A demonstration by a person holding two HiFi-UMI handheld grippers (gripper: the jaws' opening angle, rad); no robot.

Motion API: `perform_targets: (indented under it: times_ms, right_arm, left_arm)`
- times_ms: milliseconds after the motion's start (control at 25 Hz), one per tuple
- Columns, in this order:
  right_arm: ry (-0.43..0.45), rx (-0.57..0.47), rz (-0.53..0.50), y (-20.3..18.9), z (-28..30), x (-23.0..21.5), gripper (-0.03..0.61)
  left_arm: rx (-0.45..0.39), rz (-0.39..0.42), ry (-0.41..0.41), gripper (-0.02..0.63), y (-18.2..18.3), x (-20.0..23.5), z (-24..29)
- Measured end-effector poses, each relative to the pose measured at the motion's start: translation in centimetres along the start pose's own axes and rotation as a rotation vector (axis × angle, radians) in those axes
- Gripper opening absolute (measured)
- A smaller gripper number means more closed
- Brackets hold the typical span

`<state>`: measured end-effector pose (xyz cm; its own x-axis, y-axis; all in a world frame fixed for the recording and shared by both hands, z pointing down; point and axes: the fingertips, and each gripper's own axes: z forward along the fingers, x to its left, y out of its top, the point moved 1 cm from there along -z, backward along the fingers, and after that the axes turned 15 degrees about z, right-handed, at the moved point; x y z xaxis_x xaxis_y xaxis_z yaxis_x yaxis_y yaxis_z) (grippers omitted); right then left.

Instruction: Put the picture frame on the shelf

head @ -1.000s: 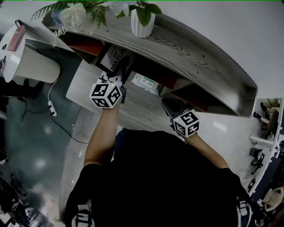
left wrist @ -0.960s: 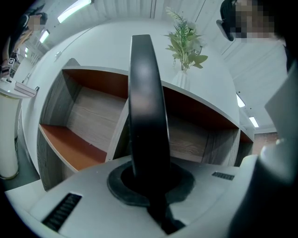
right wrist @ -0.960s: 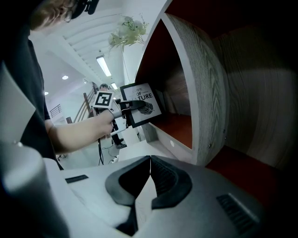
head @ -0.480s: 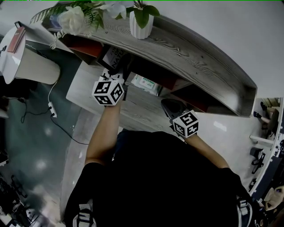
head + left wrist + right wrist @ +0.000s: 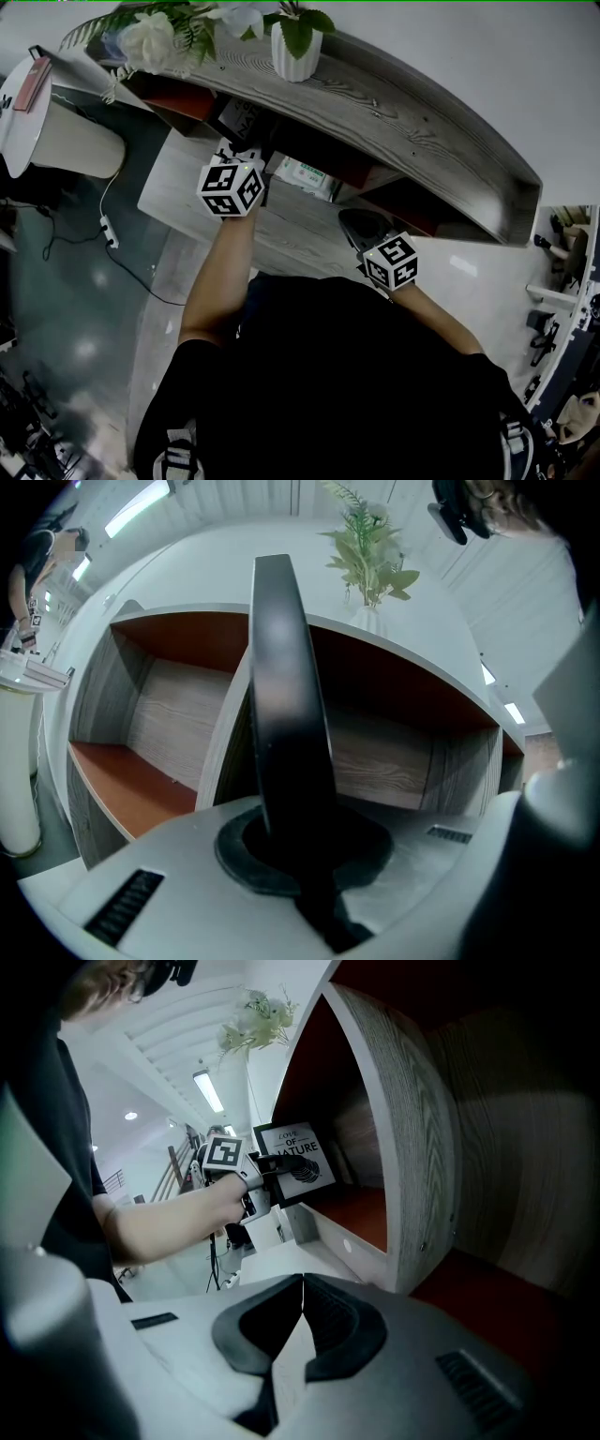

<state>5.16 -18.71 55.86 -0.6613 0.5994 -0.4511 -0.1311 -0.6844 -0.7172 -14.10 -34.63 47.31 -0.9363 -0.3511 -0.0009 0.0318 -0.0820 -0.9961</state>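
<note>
The black picture frame (image 5: 240,118) with white print on its face is half hidden under the top board of the grey wood shelf (image 5: 403,112). My left gripper (image 5: 247,150) is shut on the frame's lower edge. In the left gripper view the frame (image 5: 284,696) stands edge-on and upright in the left gripper (image 5: 302,855), before a shelf divider (image 5: 221,733) and an orange-floored compartment (image 5: 131,780). The right gripper view shows the frame (image 5: 296,1161) at that compartment's mouth. My right gripper (image 5: 358,223) hangs lower, near the shelf front. The right gripper (image 5: 301,1312) is shut on nothing.
A white vase with a plant (image 5: 298,52) and white flowers (image 5: 150,37) stand on the shelf top. A box with green print (image 5: 305,174) sits in a lower compartment. A round white table (image 5: 56,131) and a floor cable (image 5: 108,230) are at the left.
My left gripper has moved up and toward the shelf, carrying the frame further under the top board. The right gripper has hardly moved.
</note>
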Motion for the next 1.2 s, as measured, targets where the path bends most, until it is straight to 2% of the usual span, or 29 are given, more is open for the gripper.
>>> perform_targets:
  times_ms: [440,1200]
  right_arm:
    - [0.007,0.009,-0.001,-0.4,0.1,0.3,0.014]
    - [0.016,0.015,0.008,-0.8,0.4,0.4,0.014]
  left_arm:
    - [0.002,0.009,0.011,0.029,0.1,0.1,0.8]
    - [0.066,-0.011,-0.008,0.029,0.1,0.0,3.0]
